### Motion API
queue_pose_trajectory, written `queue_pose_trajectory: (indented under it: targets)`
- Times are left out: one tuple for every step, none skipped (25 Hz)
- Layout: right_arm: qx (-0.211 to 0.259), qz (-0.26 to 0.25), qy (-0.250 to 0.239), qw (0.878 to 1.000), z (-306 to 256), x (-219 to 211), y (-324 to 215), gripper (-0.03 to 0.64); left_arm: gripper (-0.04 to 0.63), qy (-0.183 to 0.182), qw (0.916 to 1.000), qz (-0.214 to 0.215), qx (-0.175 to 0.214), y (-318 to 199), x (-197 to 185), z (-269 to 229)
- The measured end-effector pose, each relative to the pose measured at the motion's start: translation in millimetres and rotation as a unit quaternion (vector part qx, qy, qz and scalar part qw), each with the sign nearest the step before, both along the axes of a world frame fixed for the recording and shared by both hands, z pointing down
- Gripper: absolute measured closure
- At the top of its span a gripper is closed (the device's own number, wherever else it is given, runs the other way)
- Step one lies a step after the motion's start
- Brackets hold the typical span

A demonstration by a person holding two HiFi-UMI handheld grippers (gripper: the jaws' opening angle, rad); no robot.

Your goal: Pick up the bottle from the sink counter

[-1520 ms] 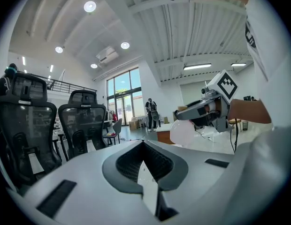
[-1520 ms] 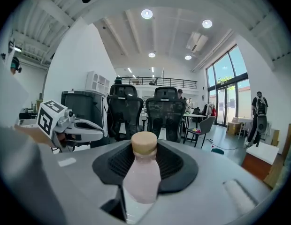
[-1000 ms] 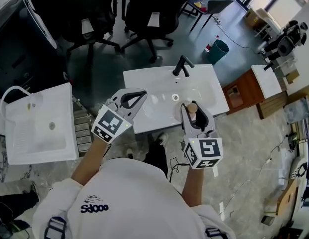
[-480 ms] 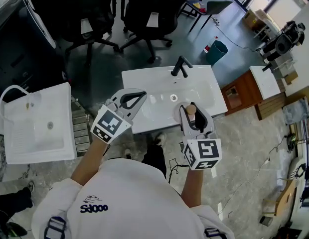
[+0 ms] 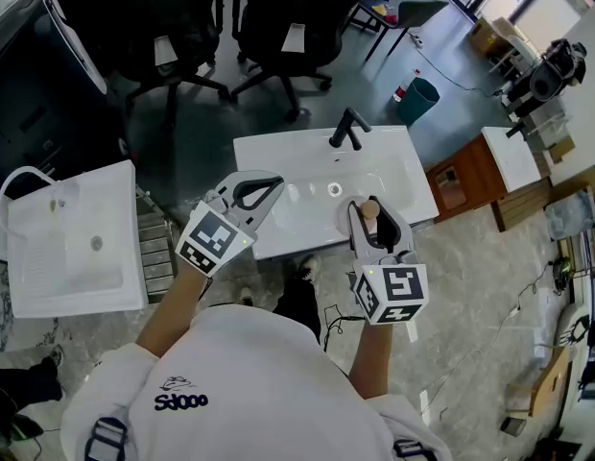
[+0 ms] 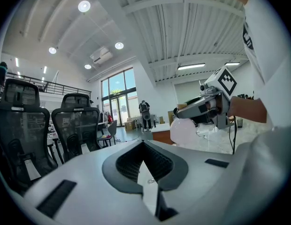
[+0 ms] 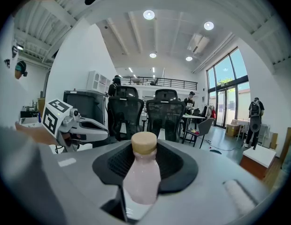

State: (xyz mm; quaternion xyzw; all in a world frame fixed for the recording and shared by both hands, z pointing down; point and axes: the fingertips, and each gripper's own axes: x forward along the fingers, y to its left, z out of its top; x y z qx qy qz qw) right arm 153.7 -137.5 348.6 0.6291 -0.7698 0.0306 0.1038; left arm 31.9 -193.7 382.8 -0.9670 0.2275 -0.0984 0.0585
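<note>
A small pale-pink bottle (image 7: 142,172) with a tan cap (image 5: 370,209) stands upright between the jaws of my right gripper (image 5: 370,204), which is shut on it. The bottle sits over the front right of the white sink counter (image 5: 278,157); whether it touches the counter is hidden. In the right gripper view the jaws (image 7: 145,146) wrap the bottle's shoulder on both sides. My left gripper (image 5: 277,180) hovers over the counter's front left, shut, with nothing held. Its closed tips (image 6: 143,142) show in the left gripper view.
A black faucet (image 5: 350,126) stands at the counter's back edge, with the basin drain (image 5: 336,188) in front of it. A second white sink (image 5: 77,238) lies to the left. Black office chairs (image 5: 182,27) stand behind. A wooden cabinet (image 5: 465,176) stands to the right.
</note>
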Motion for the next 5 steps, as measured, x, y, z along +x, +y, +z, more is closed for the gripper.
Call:
queue_pose_trajectory:
  targets:
    - [0.0,0.0,0.0,1.0,-0.5,0.7,-0.8,0.468,0.594,0.0,1.0,0.001,-0.001,-0.4,1.0,-0.1]
    - [0.0,0.0,0.0,1.0,-0.9,1.6,-1.5,0.468,0.594,-0.001,1.0,0.001,-0.001,-0.7,2.1,-0.4]
    - [-0.001,0.001,0.0,1.0,-1.2,2.6,-2.2,0.469,0.594,-0.001,1.0,0.002,-0.001,-1.1,3.3,-0.7]
    - [-0.001,0.001,0.0,1.0,-1.5,3.7,-3.0,0.469,0.594,-0.002,1.0,0.002,-0.001,-1.5,4.3,-1.0]
    - [-0.001,0.001,0.0,1.0,-1.7,4.7,-3.7,0.469,0.594,-0.002,1.0,0.003,0.0,-2.0,5.4,-1.3]
